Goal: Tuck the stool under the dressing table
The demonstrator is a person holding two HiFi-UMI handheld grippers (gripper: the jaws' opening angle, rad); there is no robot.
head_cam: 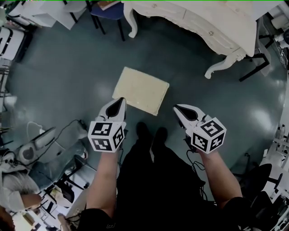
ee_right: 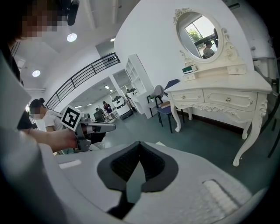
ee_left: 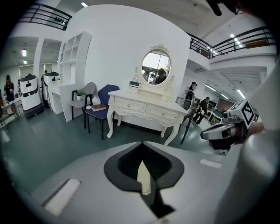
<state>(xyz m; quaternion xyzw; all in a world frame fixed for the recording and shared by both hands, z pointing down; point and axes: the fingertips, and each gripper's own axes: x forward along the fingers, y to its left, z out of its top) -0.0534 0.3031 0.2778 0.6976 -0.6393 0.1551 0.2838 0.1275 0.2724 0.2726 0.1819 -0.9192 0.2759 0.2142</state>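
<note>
Stool (head_cam: 141, 90), a single one with a cream rectangular top, stands on the glossy dark grey-green floor (head_cam: 67, 76) in the head view, out in the open and apart from the one white dressing table (head_cam: 203, 22), whose curved legs show along the upper right edge. Just below the stool are the two grippers, each with a cube of black-and-white square markers: the left gripper (head_cam: 121, 100) near the stool's lower left corner, the right gripper (head_cam: 177, 108) off its lower right corner, neither touching it. A blue chair (head_cam: 106, 13) sits at the top edge, and a seated person (head_cam: 18, 194) is at the lower left. In the left gripper view the jaws are pressed together with nothing between them; beyond them the dressing table stands against a white wall with one oval mirror (ee_left: 156, 67) on top, two chairs to its left, the blue one with a book (ee_left: 98, 107) on it and a grey one (ee_left: 85, 94), beside a tall white shelf (ee_left: 74, 74). In the right gripper view the jaws also meet with nothing gripped; the table, mirror and chairs are on the right, and a railed balcony (ee_right: 87, 72) runs above an open hall.
</note>
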